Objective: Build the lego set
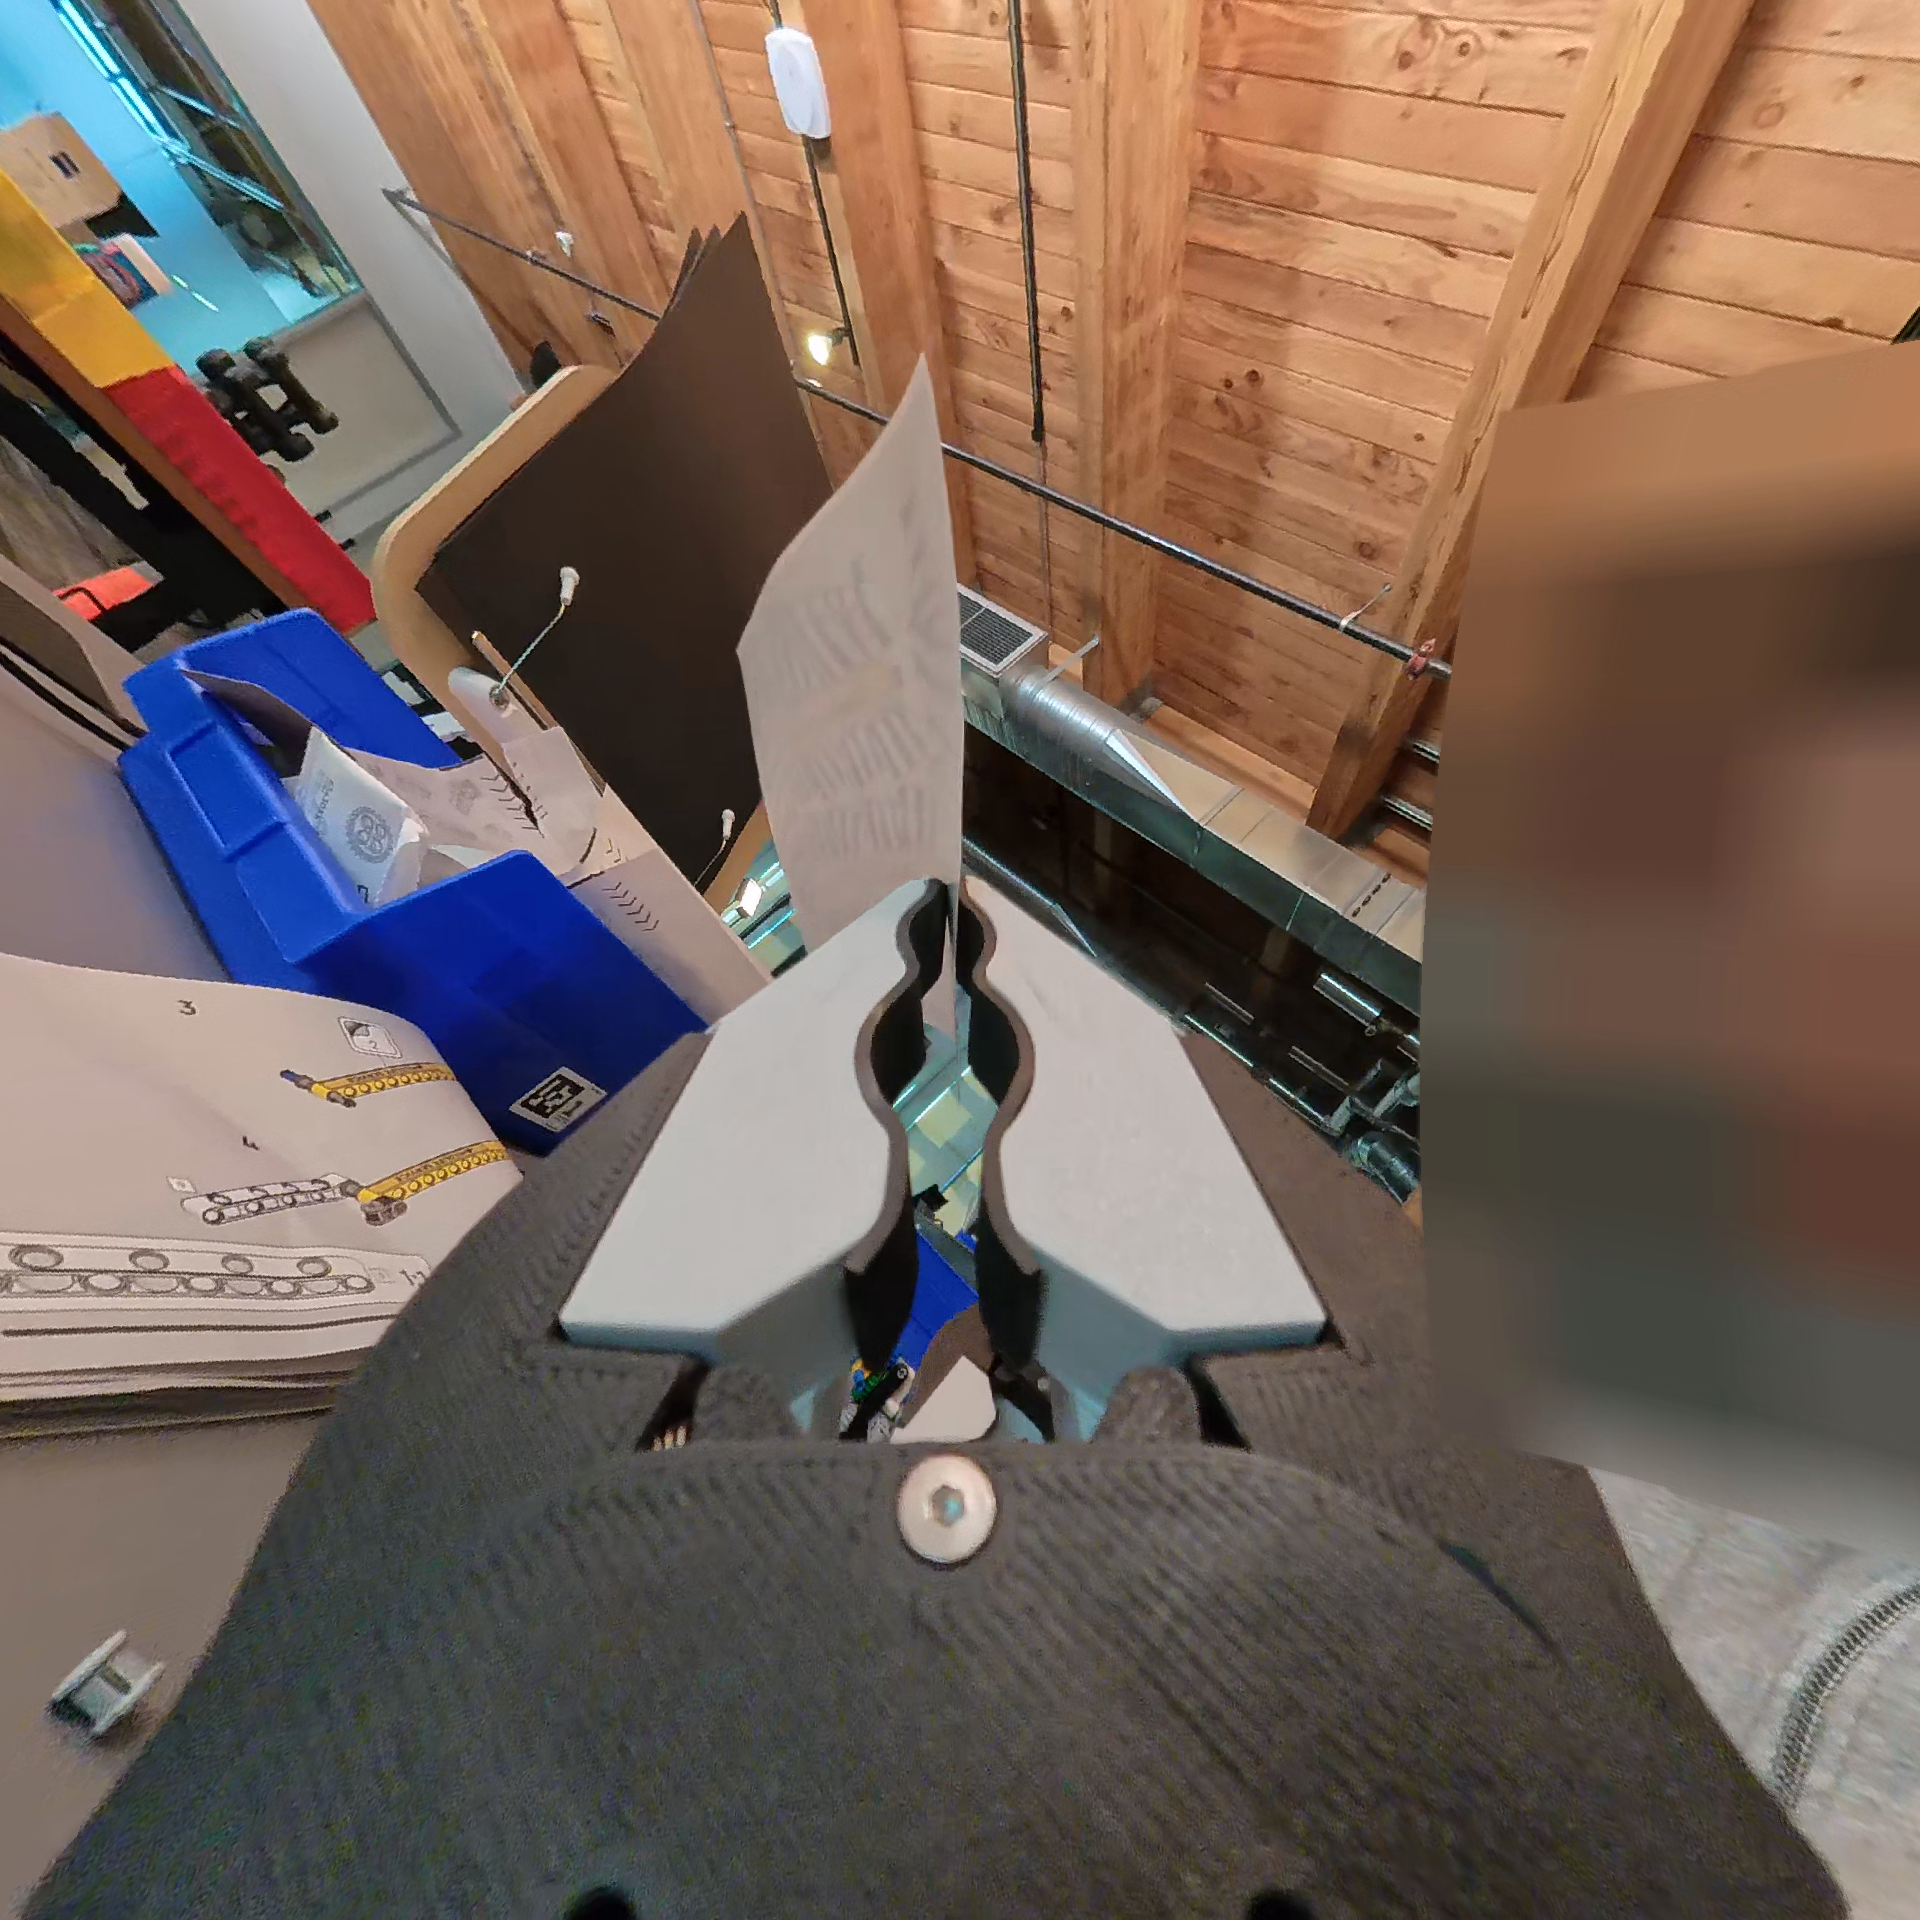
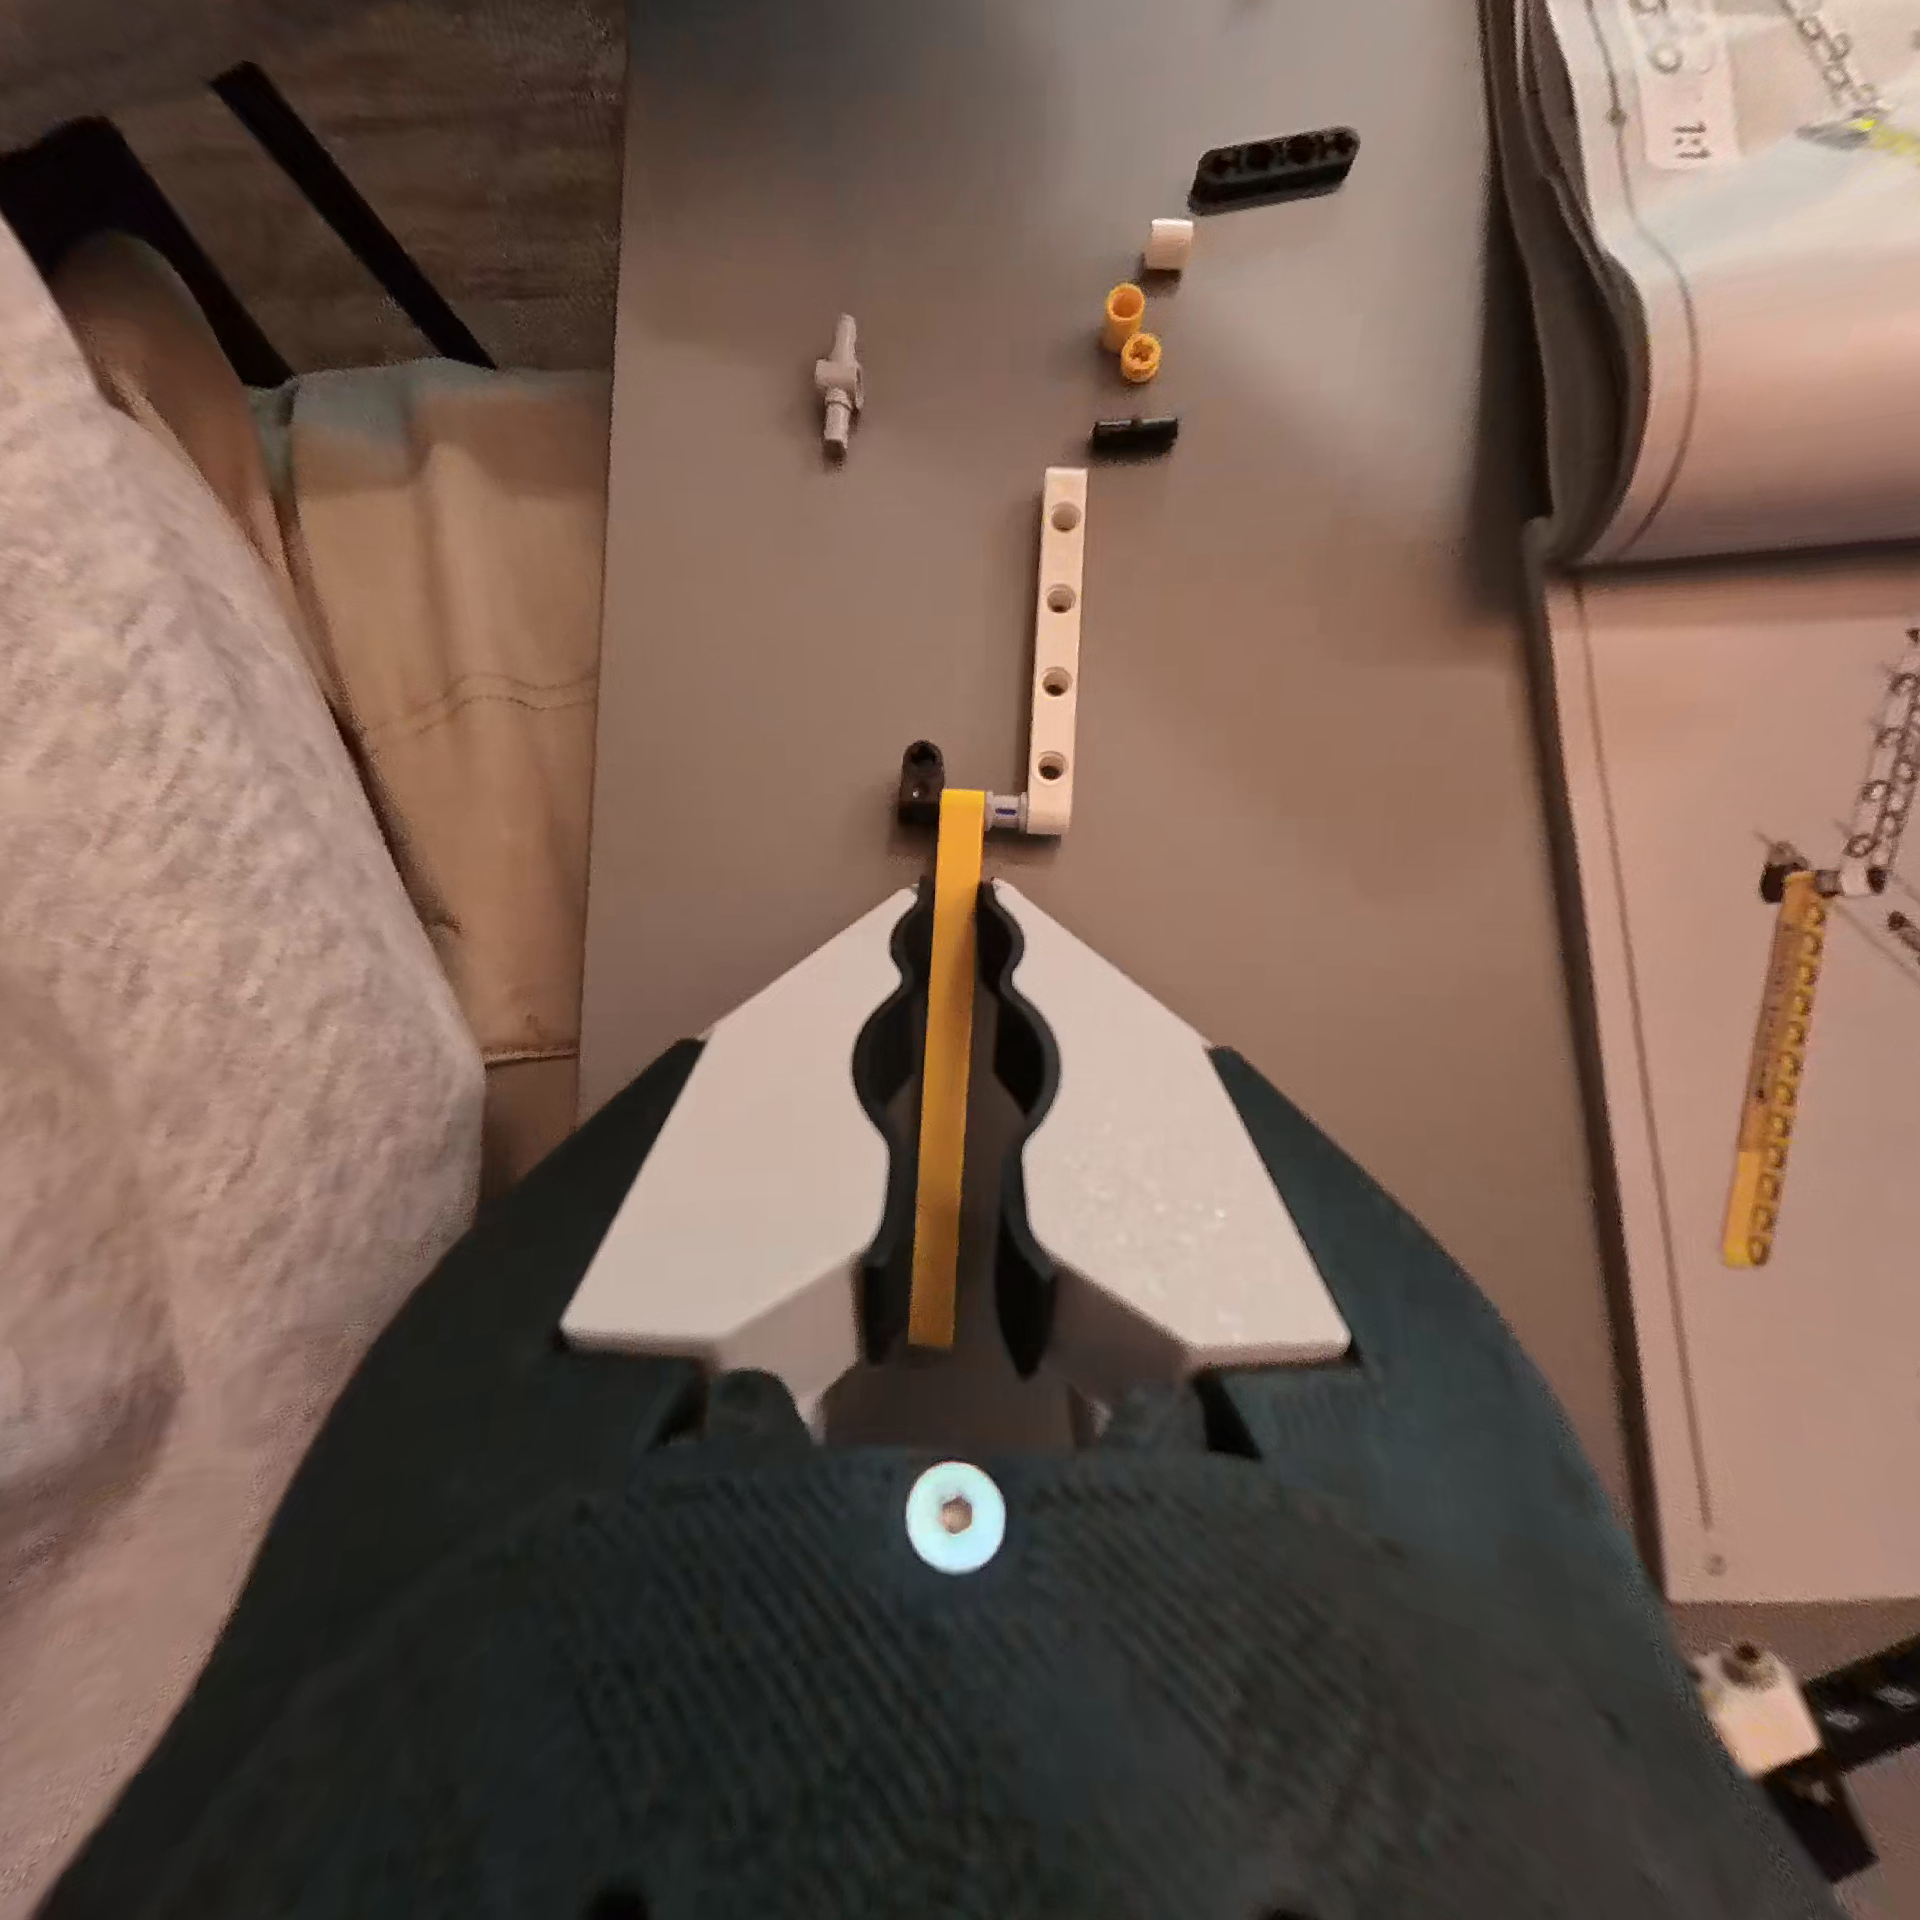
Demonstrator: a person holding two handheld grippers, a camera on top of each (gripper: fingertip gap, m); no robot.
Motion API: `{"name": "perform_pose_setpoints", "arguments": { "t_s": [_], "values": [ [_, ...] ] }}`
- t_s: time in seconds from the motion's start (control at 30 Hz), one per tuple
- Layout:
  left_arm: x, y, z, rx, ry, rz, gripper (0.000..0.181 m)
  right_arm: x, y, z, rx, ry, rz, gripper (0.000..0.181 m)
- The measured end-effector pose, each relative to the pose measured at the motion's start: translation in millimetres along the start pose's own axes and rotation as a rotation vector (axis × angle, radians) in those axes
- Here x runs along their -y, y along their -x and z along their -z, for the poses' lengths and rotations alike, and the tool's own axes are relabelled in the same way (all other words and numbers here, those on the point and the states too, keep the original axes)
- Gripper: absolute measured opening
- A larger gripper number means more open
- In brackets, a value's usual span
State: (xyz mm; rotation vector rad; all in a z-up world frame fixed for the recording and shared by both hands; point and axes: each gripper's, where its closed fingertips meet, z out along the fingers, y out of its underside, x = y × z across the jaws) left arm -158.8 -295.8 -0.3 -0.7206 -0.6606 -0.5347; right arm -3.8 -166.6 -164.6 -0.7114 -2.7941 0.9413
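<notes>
The left gripper (image 1: 954, 894) has its jaws closed on a paper sheet (image 1: 868, 665), pinched by its lower edge right at the tips; the sheet stands up from the jaws and leans slightly left. Left of and below these jaws a blue bin (image 1: 416, 883) sits on the table, with the open manual (image 1: 208, 1174) nearer still on the left, and a small grey part (image 1: 104, 1683) lies on the table at the far lower left. The right gripper (image 2: 956, 888) has its jaws closed on a yellow beam (image 2: 948, 1091), which runs lengthwise down the slot between them and sticks out past the tips. At that projecting end a short pin joins it sideways to the foot of a white beam (image 2: 1060, 644), which stretches on ahead and slightly right of the jaws, and a black connector (image 2: 918, 798) sits just left of the yellow tip. Farther ahead lie a grey pin (image 2: 840, 387) to the left, then a black pin (image 2: 1135, 430), two orange bushes (image 2: 1130, 330), a white bush (image 2: 1170, 245) and a black beam (image 2: 1276, 164), all loose on the grey table (image 2: 1299, 935). The manual's pages lie well to the right of the jaws.
</notes>
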Motion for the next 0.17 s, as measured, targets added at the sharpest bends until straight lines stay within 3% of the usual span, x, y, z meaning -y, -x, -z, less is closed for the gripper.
{"name": "perform_pose_setpoints", "arguments": {
  "t_s": [0.03, 0.17],
  "values": [
    [-0.7, 0.0, -0.4, -0.001, 0.004, 0.003, 0.0, 0.1, -1.6, -0.6, 0.004, 0.002, 0.006, 0.006],
    [0.0, -1.6, 0.1, 0.001, 0.0, -0.01, 0.0, 3.6, -1.4, 2.0, 0.015, -0.025, 0.019, 0.006]
  ]
}}
